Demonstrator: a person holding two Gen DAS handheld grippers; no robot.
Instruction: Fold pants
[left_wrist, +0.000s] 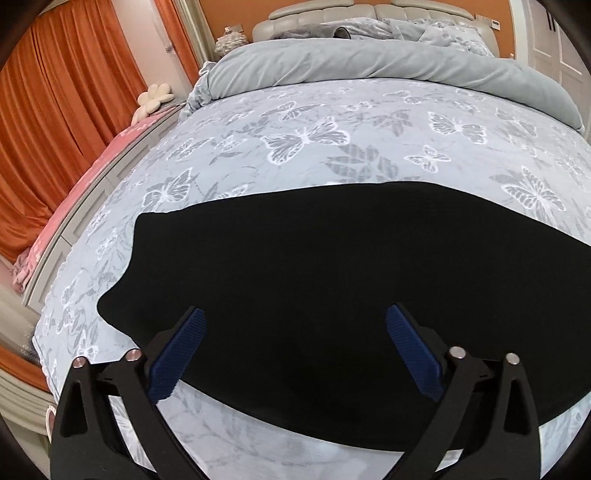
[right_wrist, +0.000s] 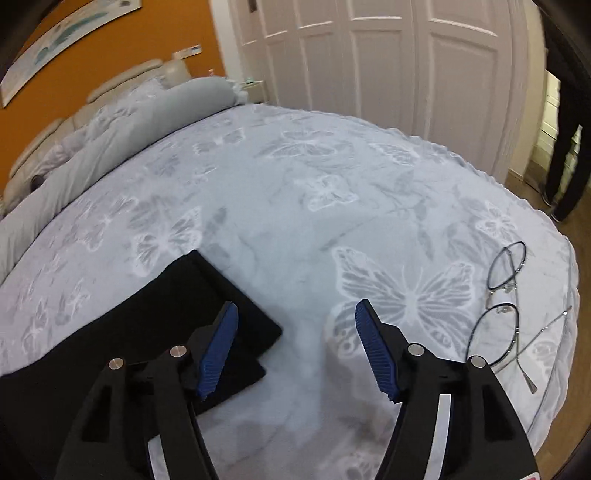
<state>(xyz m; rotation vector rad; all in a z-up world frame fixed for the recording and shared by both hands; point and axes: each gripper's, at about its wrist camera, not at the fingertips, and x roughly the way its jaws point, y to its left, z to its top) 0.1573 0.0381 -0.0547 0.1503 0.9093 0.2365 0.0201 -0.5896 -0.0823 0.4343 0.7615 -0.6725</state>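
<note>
Black pants (left_wrist: 332, 280) lie flat along the bed (left_wrist: 332, 147), your left tongs (left_wrist: 295, 325) gaping empty over the waist end, right tongs (right_wrist: 293, 314) wide and empty beside the cuffs, so pinch both layers at each end before lifting across.

The black pants (left_wrist: 332, 280) run off the right edge of the left wrist view, so their full length cannot be told; their near edge is partly covered by the left gripper (left_wrist: 295, 347). In the right wrist view only the stacked leg ends show — the rest is hidden behind the right gripper (right_wrist: 293, 347) and cut by the left edge. That view is softly blurred. A standing person (right_wrist: 565, 147) at the right edge shows only dark legs — the body is cut off.
</note>
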